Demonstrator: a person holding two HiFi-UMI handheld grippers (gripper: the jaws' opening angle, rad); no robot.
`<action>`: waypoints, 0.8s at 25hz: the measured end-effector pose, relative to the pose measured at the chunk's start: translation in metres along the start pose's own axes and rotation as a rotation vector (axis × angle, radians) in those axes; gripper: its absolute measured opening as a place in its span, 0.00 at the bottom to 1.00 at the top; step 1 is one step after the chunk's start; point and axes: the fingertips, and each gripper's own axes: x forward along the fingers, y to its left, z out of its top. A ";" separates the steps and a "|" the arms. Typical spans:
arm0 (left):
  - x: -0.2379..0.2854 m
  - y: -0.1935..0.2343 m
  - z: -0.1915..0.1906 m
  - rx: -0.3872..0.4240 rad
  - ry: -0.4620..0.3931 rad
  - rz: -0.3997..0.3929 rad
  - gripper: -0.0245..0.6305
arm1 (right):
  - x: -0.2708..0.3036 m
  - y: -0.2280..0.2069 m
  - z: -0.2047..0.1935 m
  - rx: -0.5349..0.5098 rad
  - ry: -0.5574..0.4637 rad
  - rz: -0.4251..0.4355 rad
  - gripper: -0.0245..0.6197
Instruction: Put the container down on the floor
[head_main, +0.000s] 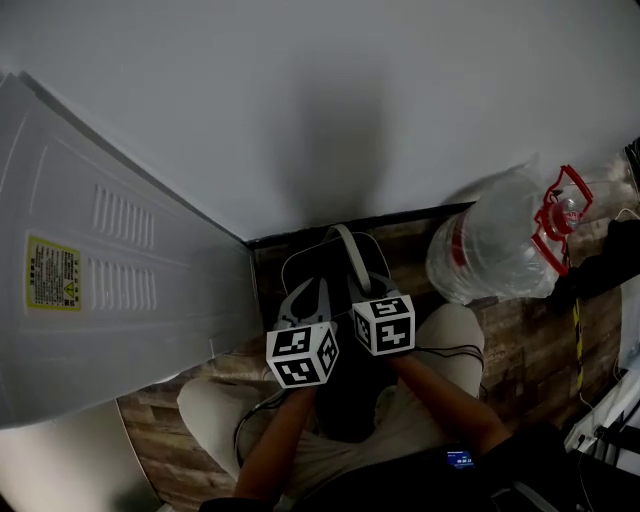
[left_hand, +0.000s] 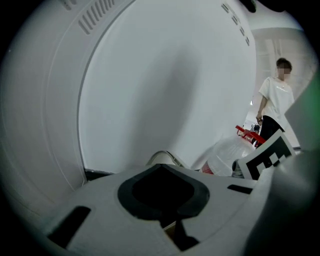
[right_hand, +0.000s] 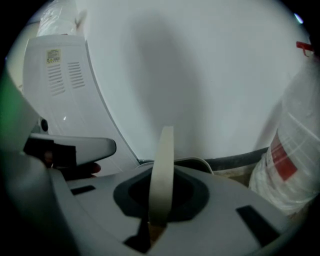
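Note:
The container (head_main: 296, 264) is a dark, round bin with a pale rim, low over the wooden floor by the wall, just ahead of my knees. Its pale strap handle (head_main: 350, 256) arches up over it. My right gripper (head_main: 368, 290) is shut on this handle, which runs as a cream band (right_hand: 162, 165) between the jaws of the right gripper (right_hand: 160, 200). My left gripper (head_main: 304, 300) is close beside it on the left, its jaws shut with nothing seen between them. In the left gripper view the left gripper (left_hand: 161, 170) points at the container's rim (left_hand: 162, 156).
A white appliance panel (head_main: 110, 300) with a yellow label (head_main: 52, 272) leans at the left. A large clear water jug (head_main: 495, 245) with a red handle lies on the wooden floor (head_main: 520, 360) at the right. A person (left_hand: 274, 102) stands far off.

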 end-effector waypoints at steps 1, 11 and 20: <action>0.002 -0.002 -0.001 0.001 0.004 -0.008 0.06 | 0.000 -0.003 0.000 0.000 0.000 -0.007 0.09; 0.007 -0.015 -0.007 -0.117 0.016 -0.092 0.06 | -0.002 -0.025 -0.004 -0.013 0.002 -0.065 0.09; 0.018 -0.025 -0.015 -0.102 0.053 -0.121 0.06 | 0.000 -0.052 -0.010 -0.003 0.025 -0.120 0.09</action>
